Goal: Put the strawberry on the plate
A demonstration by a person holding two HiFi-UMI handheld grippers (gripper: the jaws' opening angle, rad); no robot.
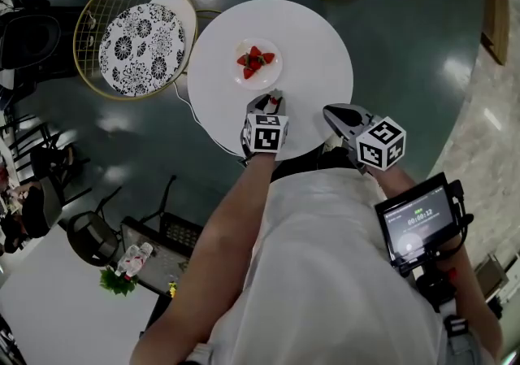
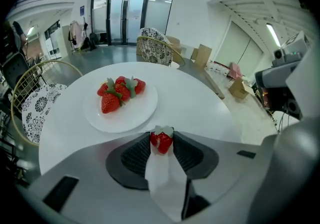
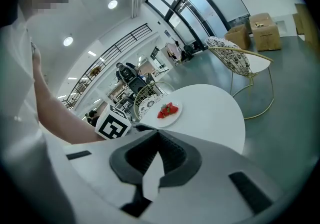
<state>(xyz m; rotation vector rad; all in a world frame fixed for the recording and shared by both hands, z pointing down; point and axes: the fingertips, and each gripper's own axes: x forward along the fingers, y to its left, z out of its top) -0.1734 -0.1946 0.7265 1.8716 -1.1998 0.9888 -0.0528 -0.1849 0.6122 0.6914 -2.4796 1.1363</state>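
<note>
A white plate (image 1: 258,77) (image 2: 135,113) (image 3: 170,116) with several red strawberries (image 1: 253,61) (image 2: 119,91) (image 3: 168,110) sits in the middle of the round white table (image 1: 317,46) (image 2: 200,98). My left gripper (image 1: 273,99) (image 2: 161,140) is shut on one strawberry (image 2: 161,140), green leaves at the top, held above the table a little short of the plate's near rim. My right gripper (image 1: 331,115) (image 3: 156,136) hangs at the table's near right edge, its jaws closed together with nothing between them.
A gold wire chair with a black-and-white patterned cushion (image 1: 140,46) (image 2: 31,103) stands left of the table. Another patterned chair (image 2: 156,48) (image 3: 235,58) is beyond it. Dark chairs (image 1: 32,30), a basket (image 1: 154,254) and cardboard boxes (image 3: 260,28) lie around.
</note>
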